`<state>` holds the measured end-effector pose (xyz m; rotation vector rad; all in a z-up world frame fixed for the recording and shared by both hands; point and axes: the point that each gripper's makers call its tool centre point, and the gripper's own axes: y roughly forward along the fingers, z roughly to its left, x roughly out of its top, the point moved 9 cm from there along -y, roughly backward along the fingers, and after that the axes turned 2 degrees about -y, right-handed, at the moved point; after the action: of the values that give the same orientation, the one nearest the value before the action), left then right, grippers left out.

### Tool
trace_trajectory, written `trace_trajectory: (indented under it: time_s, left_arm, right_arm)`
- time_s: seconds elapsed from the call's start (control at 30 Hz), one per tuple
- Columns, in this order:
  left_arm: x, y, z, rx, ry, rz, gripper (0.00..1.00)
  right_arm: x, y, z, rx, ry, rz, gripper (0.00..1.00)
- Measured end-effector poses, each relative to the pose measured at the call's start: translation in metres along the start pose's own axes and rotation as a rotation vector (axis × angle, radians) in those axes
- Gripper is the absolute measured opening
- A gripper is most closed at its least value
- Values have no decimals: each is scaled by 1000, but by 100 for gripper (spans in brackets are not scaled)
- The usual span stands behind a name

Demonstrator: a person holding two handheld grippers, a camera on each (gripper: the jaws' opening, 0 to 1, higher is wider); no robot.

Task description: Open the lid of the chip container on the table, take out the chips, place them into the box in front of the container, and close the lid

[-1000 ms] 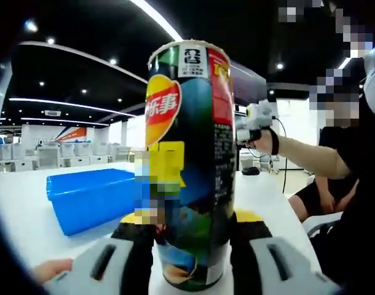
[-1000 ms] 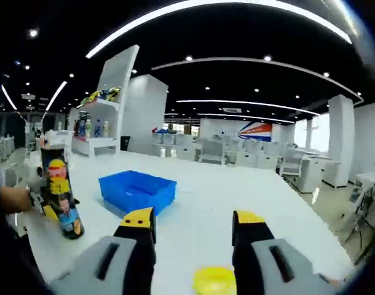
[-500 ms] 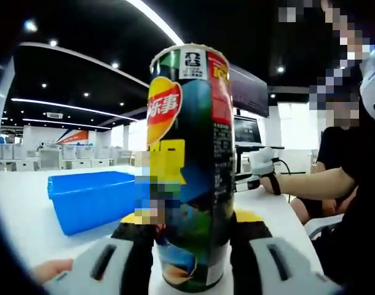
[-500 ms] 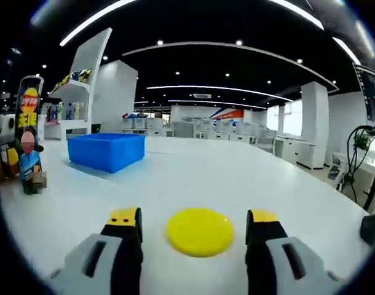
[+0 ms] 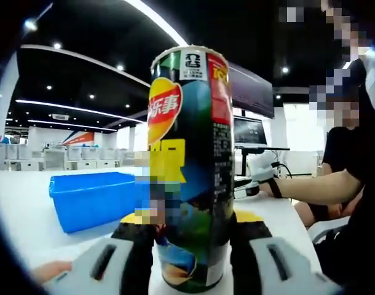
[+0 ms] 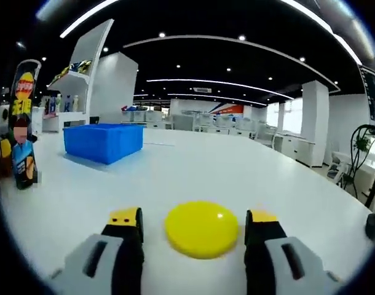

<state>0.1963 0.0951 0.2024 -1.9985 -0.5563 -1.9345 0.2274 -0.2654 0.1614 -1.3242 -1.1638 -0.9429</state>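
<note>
Clamping one chip container (image 5: 190,166), left tool (image 5: 190,236); right tool (image 6: 193,224) apart, flanking one yellow lid (image 6: 201,228); one blue box (image 6: 102,142).

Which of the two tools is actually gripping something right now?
The left tool: its jaws clamp the chip container. The right tool is open, the yellow lid lying on the table between its jaws.

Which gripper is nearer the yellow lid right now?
Right. The right gripper has the yellow lid on the table between its open jaws; the left gripper is clamped on the chip can.
</note>
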Motion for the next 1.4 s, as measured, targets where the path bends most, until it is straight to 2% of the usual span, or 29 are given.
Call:
trace_trajectory:
  time_s: [0.23, 0.33, 0.4, 0.6, 0.77, 0.93, 1.0, 1.07, 1.1, 1.2, 1.23, 1.27, 1.3, 1.4]
  left_arm:
    - [-1, -1, -2, -5, -1, -7, 49]
    - [-1, -1, -2, -5, 3, -9, 49]
    - [-1, -2, -2, -4, 6, -10, 49]
    - [-1, -2, -2, -3, 9, -10, 49]
    - [-1, -2, -1, -2, 9, -12, 49]
    - [-1, -3, -1, 1, 18, -11, 49]
    - [-2, -3, -1, 1, 18, -11, 49]
    - [-2, -3, -1, 1, 18, -11, 49]
    - [-2, -3, -1, 1, 18, -11, 49]
    - [-2, -2, -1, 1, 17, -12, 49]
    - [-2, -2, -1, 0, 17, -12, 49]
    - [-2, -2, -1, 0, 16, -12, 49]
    - [-2, -2, -1, 0, 16, -12, 49]
    - [-2, -2, -1, 0, 17, -11, 49]
  right_arm:
    - [-2, -4, 0, -4, 37, 9, 58]
    - [-3, -5, 0, -1, 28, 4, 56]
    - [-3, -5, 1, 1, 24, 4, 45]
    - [-5, -1, -1, 21, 20, 20, 45]
    - [-6, -5, 0, 11, 15, 29, 44]
    - [-1, -5, -10, -12, 29, -7, 44]
    - [0, -10, -7, -13, 35, -23, 44]
    - [7, -13, -7, -53, -30, -62, 44]
    - [11, -14, -5, -54, -45, -88, 44]
    - [27, -16, 4, -41, -51, -96, 44]
    - [41, -17, 11, -15, -92, -123, 44]
    - [52, -19, 17, 0, -110, -144, 44]
    - [70, -23, 27, 25, -117, -183, 44]
    - [116, -39, 54, 111, -91, -310, 44]
